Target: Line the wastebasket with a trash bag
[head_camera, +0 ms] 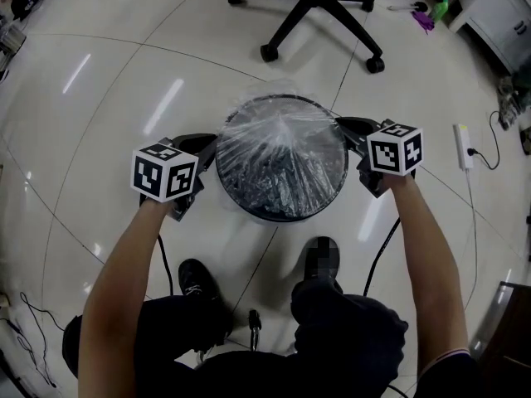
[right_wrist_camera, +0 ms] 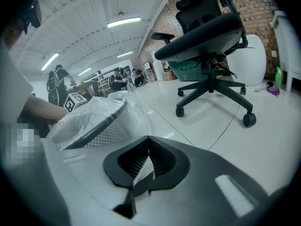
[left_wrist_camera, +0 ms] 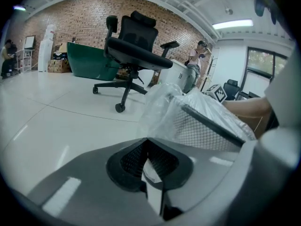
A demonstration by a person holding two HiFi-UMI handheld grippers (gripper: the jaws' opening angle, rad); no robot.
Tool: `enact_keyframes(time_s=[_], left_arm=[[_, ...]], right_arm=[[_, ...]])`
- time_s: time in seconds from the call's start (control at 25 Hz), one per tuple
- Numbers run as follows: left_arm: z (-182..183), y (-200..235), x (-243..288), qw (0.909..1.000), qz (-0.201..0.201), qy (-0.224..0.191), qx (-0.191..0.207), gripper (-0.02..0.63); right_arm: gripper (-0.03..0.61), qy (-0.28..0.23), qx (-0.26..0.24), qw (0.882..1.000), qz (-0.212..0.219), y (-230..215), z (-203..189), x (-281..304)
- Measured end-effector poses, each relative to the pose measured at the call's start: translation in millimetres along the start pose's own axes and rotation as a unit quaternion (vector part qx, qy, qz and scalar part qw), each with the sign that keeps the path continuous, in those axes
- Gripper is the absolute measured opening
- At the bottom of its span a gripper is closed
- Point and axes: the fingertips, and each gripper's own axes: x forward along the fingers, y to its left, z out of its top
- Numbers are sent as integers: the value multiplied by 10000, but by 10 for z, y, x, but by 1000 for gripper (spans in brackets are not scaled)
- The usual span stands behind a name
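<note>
A round black mesh wastebasket (head_camera: 249, 196) stands on the floor in front of me. A clear trash bag (head_camera: 280, 143) is stretched over its mouth and around its rim. My left gripper (head_camera: 209, 150) is at the basket's left side, and my right gripper (head_camera: 349, 129) is at its right side. In the left gripper view the jaws of the left gripper (left_wrist_camera: 148, 141) are shut, with a thin strip of bag film pinched between them. The bag (left_wrist_camera: 169, 109) and the rim (left_wrist_camera: 211, 122) lie just beyond. The right gripper (right_wrist_camera: 148, 138) is likewise shut on a sliver of film beside the bag (right_wrist_camera: 91, 114).
A black office chair (head_camera: 311, 2) stands on its wheeled base just beyond the basket. A white power strip (head_camera: 462, 146) with a cable lies on the floor at right. A white cabinet (head_camera: 498, 11) is at the top right. My shoes (head_camera: 195, 280) are close behind the basket.
</note>
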Motion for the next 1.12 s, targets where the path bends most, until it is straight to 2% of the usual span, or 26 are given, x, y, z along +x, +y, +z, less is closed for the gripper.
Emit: enact_keyframes(time_s=[0.16,0.24,0.44,0.56,0.64,0.72,0.76,0.92,1.12], left_arm=[[26,-2,-115,9999,78,-21,78,22],[65,-28,-214,9999,103,-21,128,53],[183,-88,-523,9993,203,-9,304,98],[324,-115,-719,9983,366,-200,400,97],[428,-145,-836,9970,506,-384,447,87],[525,-201,-923,9955,573,-525,534,14],[566,-236,-955,9950,567,-566,591,12],[641,-365,-1041,9940,471,-612,778,12],[703,-405,-1033,9939,434,-676,755,12]], right_arm=[[46,-71,-41,9999,-87,12,37,-145],[69,-91,-100,9998,-112,37,86,-267],[77,-286,-226,9990,-253,148,309,-577],[69,-340,-443,9981,-251,342,476,-696],[36,-238,-723,9969,-207,544,568,-703],[3,-128,-974,9951,-114,761,662,-658],[3,-88,-1052,9944,-42,869,712,-620],[2,78,-1158,9931,193,1235,833,-421],[2,308,-1153,9921,378,1489,853,-148]])
